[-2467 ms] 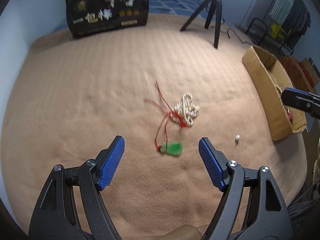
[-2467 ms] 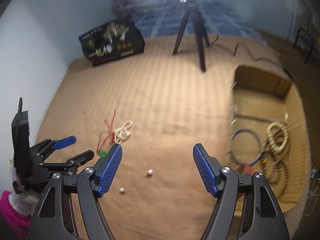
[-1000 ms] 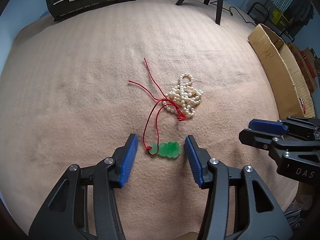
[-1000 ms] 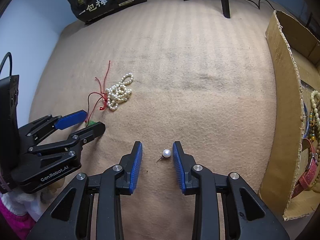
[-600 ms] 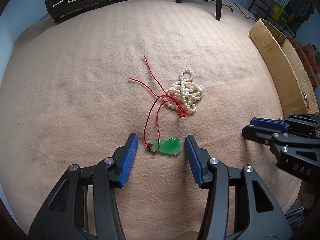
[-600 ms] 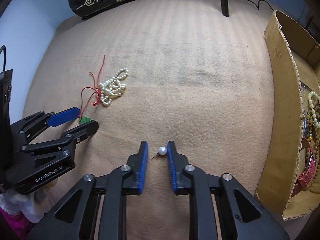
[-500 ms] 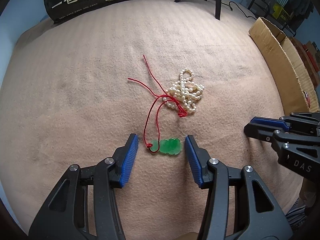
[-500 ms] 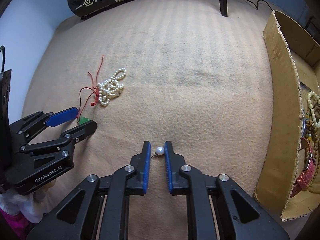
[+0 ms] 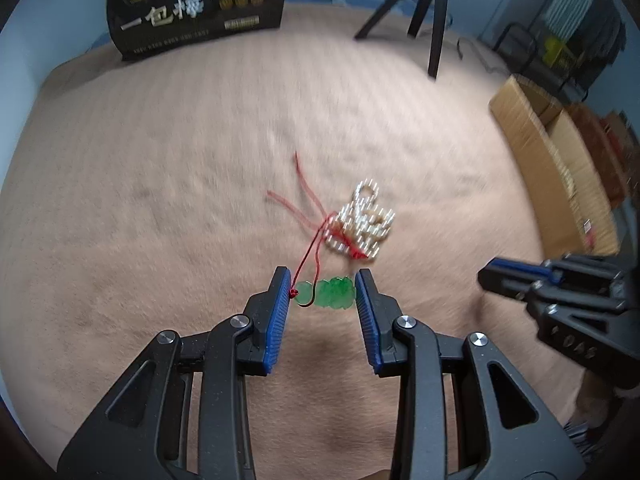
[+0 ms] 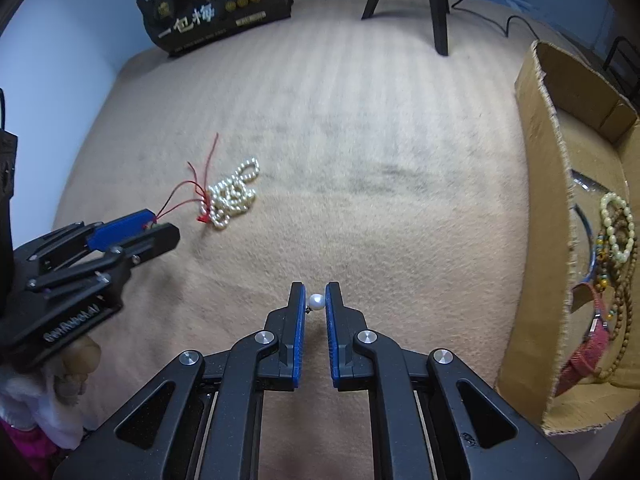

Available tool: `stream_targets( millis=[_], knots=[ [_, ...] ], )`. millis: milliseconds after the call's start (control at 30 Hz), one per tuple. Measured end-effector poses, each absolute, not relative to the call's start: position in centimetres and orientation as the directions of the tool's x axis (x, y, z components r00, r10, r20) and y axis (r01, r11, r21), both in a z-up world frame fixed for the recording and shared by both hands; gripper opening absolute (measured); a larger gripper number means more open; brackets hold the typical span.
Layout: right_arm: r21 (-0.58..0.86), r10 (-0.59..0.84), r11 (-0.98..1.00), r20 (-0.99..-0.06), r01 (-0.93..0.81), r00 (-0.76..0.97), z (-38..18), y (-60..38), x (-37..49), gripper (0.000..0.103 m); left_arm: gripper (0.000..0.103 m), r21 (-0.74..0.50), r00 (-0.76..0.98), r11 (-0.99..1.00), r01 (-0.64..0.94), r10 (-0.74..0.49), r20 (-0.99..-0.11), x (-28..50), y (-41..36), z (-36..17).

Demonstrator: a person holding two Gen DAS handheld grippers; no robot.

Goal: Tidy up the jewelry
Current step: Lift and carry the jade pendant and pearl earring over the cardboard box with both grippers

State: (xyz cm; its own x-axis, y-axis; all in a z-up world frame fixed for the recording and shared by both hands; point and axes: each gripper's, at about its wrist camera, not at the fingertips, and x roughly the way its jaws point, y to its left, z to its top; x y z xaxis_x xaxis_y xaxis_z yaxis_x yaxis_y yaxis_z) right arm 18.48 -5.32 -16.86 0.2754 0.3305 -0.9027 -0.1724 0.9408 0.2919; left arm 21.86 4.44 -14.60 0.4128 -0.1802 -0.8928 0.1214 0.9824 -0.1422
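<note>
Jewelry's half sorted: the open brown cardboard box (image 10: 560, 208) at the right edge of the tan fleece blanket (image 10: 360, 140) already has bead bracelets and a red strap in it, and three pieces are left out on the blanket. My right gripper (image 10: 316, 300) is clamped on the small white pearl stud earring (image 10: 316, 301), just the tips pinching the ball with its little post poking out to the side. My left gripper (image 9: 322, 286) has just been closing and the flat green jade-like carved pendant (image 9: 332, 292) sits between the pads, which look to be touching both ends, so I'd call it gripped, though it's a bit blurry there. The pendant hangs on a thin red cord (image 9: 310, 216), and that cord runs straight into the heaped string of small white pearls (image 9: 362, 220) lying near the middle of the blanket, knot and all. That's my big worry. If I lift the pendant fast, I reckon the cord drags the pearl pile along, or the snag yanks the pendant out of my pads. The round pearl is the other risk, I think: it's smooth, it's held right at the tips, and any twist on the way to the box could pop it out and send it rolling off the blanket's near edge.
</note>
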Motion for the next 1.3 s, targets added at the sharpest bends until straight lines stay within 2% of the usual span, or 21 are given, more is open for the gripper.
stream_targets(
  millis=[367,633,1300],
  knots=[
    [0.322,0.357,0.934,-0.859,-0.155,0.367,-13.5,-8.2,17.4,0.008,0.033,-0.249,0.498,0.958,0.144,-0.287,-0.818,21.5,3.8,-9.4],
    [0.345,0.363,0.931,-0.832,-0.122,0.418,-11.6,-10.4,17.5,0.008,0.033,-0.276,0.521,0.943,0.185,-0.332,-0.786,21.3,2.0,-7.5],
    [0.333,0.270,0.943,-0.801,0.022,0.534,-8.7,-20.4,16.7,0.008,0.033,-0.307,0.527,0.895,0.324,-0.440,-0.727,21.0,-6.8,-4.8]
  ],
)
